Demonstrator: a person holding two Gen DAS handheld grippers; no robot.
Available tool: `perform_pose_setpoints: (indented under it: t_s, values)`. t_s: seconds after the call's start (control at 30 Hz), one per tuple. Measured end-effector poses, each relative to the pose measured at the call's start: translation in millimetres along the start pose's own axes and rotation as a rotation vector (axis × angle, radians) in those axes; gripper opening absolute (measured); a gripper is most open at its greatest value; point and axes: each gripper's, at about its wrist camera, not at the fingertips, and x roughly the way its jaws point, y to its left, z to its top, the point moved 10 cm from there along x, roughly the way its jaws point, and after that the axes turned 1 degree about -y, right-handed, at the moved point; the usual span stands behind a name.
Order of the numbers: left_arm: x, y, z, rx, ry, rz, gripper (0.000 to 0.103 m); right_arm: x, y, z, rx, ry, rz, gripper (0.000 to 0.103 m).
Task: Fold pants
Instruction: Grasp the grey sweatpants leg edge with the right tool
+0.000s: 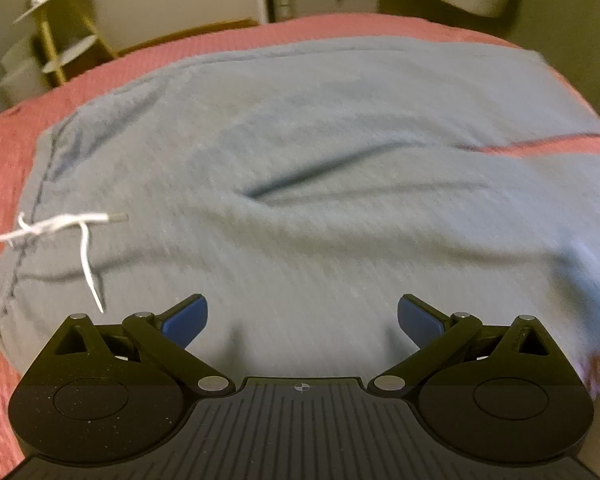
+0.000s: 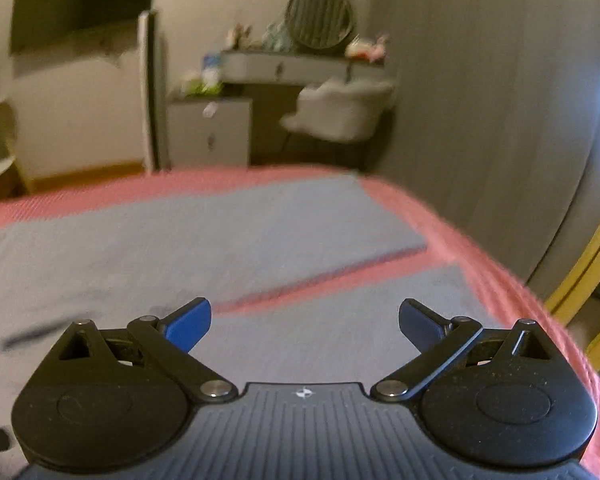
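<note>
Left gripper (image 1: 302, 322): jaws spread wide, nothing between the blue pads (image 1: 186, 322); it hangs above the near part of the pants, and contact with the cloth cannot be told.

Right gripper (image 2: 305, 324): jaws equally wide and empty, poised over the leg end of the pants, with a blue pad (image 2: 190, 324) on each finger.

Pants (image 1: 300, 168): grey-blue, spread flat across the bed and filling most of the left wrist view; soft wrinkles run through the cloth, and one dark crease slants up toward the right at mid-frame.

Drawstring (image 1: 80, 240): white, lying loose on the cloth at the waistband end on the left of the left wrist view, one strand running sideways and one trailing down toward the gripper.

Pant legs (image 2: 228, 232): in the right wrist view the two legs lie side by side, parted by a narrowing wedge of bedcover that opens toward the cuffs on the right.

Bed (image 1: 4, 184): covered in a pink-red textured spread that shows all round the pants.

Room beyond: a vanity desk (image 2: 288, 68) with a round mirror (image 2: 320, 16) and small blurred items on top, a pale fluffy chair (image 2: 340, 116) pushed beneath it, and a grey drawer unit (image 2: 210, 132) beside it.

Shelf (image 1: 60, 40): gold-framed with round tiers, standing past the far left corner of the bed.
</note>
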Motion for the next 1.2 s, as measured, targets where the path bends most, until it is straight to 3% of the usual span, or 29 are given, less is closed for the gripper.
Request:
perform_pose_setpoints:
  t_s: [0.13, 0.33, 0.47, 0.63, 0.73, 0.8, 0.83, 0.87, 0.93, 1.03, 1.2]
  values:
    - [23, 18, 46, -0.04, -0.04, 0.035, 0.103, 84, 2, 4, 0.009, 0.223, 0.053, 0.1]
    - [63, 71, 111, -0.185, -0.139, 0.104, 0.103, 211, 2, 74, 0.204, 0.266, 0.028, 0.1]
    - [79, 106, 116, -0.245, -0.176, 0.168, 0.103, 316, -2, 106, 0.377, 0.346, -0.045, 0.1]
    - [100, 118, 121, -0.274, -0.176, 0.095, 0.103, 400, 5, 116, 0.475, 0.401, -0.105, 0.1]
    - [107, 118, 121, -0.258, -0.185, 0.078, 0.103, 437, 10, 104, 0.522, 0.489, -0.157, 0.1]
    - [116, 120, 121, -0.257, -0.175, 0.052, 0.103, 440, 15, 98, 0.442, 0.484, -0.195, 0.09]
    - [121, 123, 119, -0.267, -0.16, 0.041, 0.103, 436, 18, 98, 0.411, 0.461, -0.199, 0.072]
    - [125, 127, 117, -0.284, -0.142, 0.037, 0.103, 430, 20, 100, 0.387, 0.431, -0.189, 0.041]
    - [125, 137, 115, -0.317, -0.147, 0.04, 0.103, 415, 20, 100, 0.376, 0.397, -0.13, 0.011]
    - [113, 151, 119, -0.349, -0.195, 0.02, 0.103, 385, 11, 88, 0.383, 0.386, -0.057, 0.008]
    - [97, 161, 138, -0.385, -0.231, -0.086, 0.103, 298, -8, 67, 0.432, 0.271, 0.045, 0.008]
